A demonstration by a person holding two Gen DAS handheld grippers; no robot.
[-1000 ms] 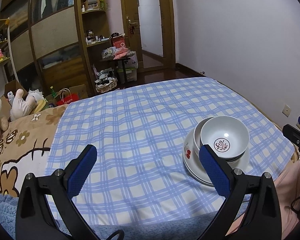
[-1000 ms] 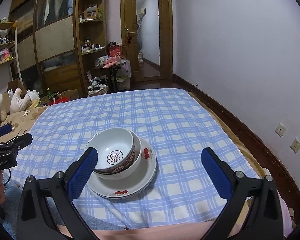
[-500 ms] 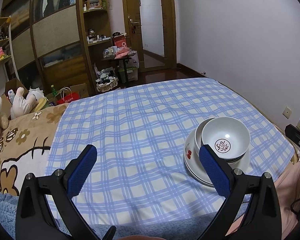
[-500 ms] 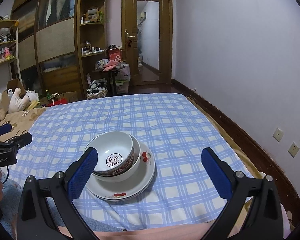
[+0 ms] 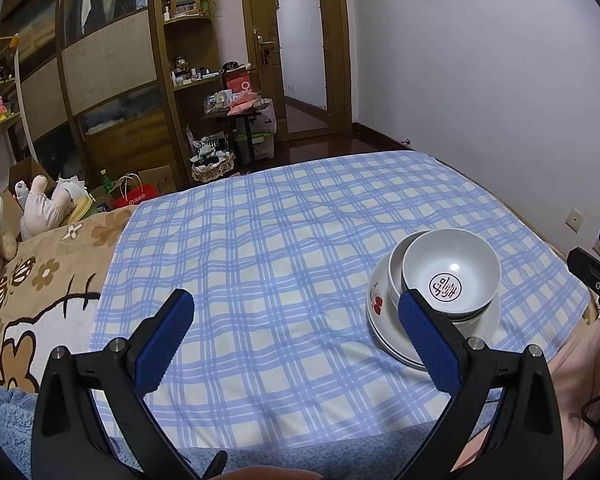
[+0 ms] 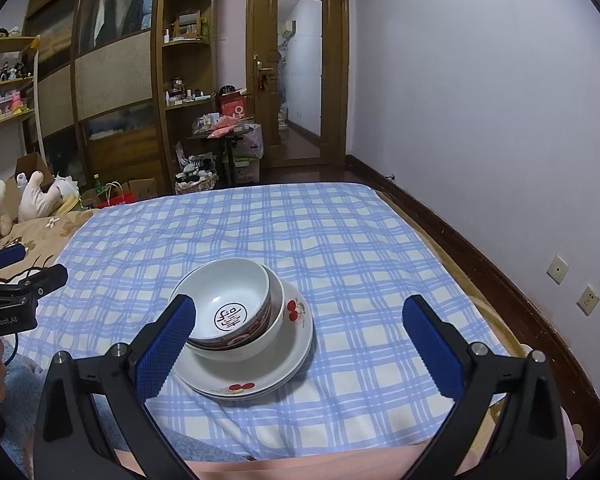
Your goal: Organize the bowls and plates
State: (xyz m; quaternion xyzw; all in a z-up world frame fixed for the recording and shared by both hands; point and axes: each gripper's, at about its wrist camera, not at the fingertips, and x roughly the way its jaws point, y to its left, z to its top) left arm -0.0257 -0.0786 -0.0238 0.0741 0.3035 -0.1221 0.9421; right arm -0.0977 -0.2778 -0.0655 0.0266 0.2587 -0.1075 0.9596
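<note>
1. both tongs: i am holding the left gripper point(image 5: 296, 344) and the right gripper point(image 6: 300, 346) spread wide and empty above the near edge of the bed, blue textured pads facing inward, neither one touching any dish.
2. task items: two bowls are nesting on a stack of plates point(image 6: 260, 380), sitting on the checked sheet point(image 6: 340, 240) near the edge closest to me.
3. top bowl point(image 6: 230, 300): white glazed inside, round dark emblem at the bottom, dark patterned band outside; it is leaning a little inside the lower bowl point(image 6: 276, 320), which is plain white.
4. plates: shallow, glossy white, with red cherry prints on the rim; at least two edges are showing.
5. step in hand: i am judging the stacking as done or nearly so, with both tools hanging clear of the pile.
6. next move: if anything, i am thinking of nudging the top bowl level; glazed rims are slippery and the mattress is soft, so a slow, light touch is needed.
7. surroundings: wooden wardrobe point(image 5: 112, 80), plush toys point(image 5: 40, 204).
</note>
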